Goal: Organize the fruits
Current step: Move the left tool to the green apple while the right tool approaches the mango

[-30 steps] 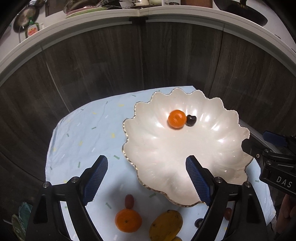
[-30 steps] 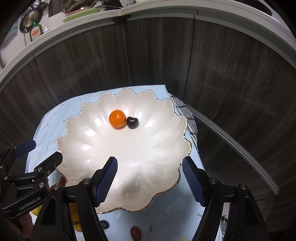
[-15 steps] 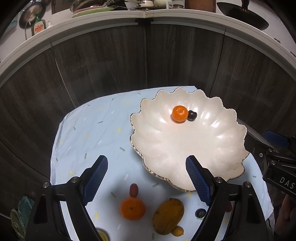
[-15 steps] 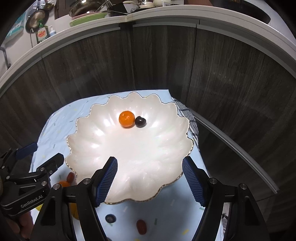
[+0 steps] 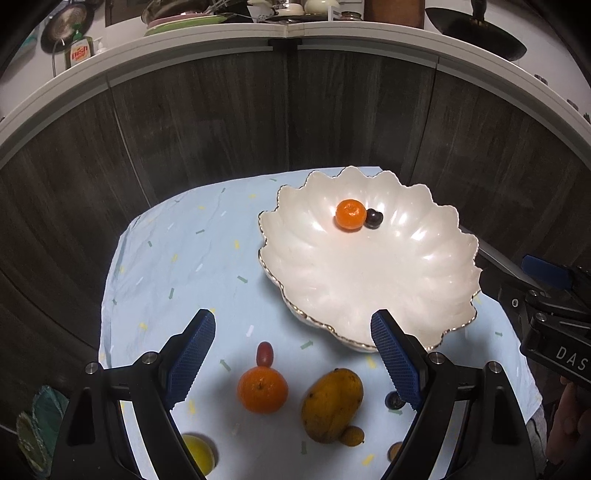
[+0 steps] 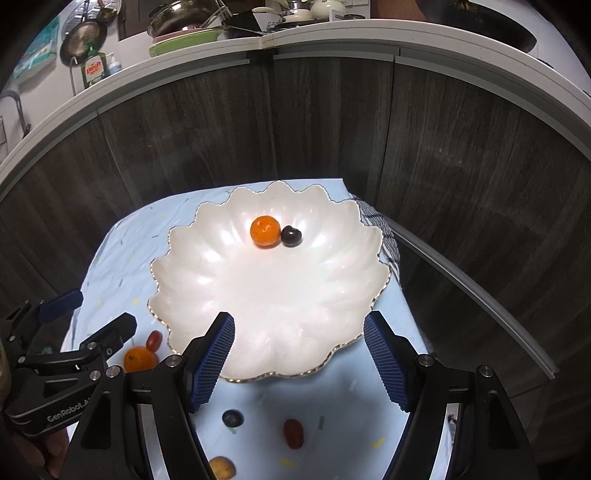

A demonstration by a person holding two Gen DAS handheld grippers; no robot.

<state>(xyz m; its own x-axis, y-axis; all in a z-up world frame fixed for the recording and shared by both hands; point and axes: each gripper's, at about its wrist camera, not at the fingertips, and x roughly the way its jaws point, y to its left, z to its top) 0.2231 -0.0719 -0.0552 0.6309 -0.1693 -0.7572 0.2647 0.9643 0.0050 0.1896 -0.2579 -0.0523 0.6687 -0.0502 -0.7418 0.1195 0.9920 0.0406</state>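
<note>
A white scalloped bowl holds a small orange and a dark cherry. On the blue cloth in front lie an orange, a red grape, a mango, a lemon, a blueberry, another red grape and a small yellow fruit. My left gripper is open and empty above the loose fruit. My right gripper is open and empty over the bowl's near rim.
The small table with the blue cloth stands against dark wood cabinet doors. A white counter above carries dishes and a dish-soap bottle. A checked towel hangs at the table's right edge.
Both grippers have drawn back and up from the bowl, so more of the cloth and loose fruit shows. Both stayed open. The fruit has not moved.
</note>
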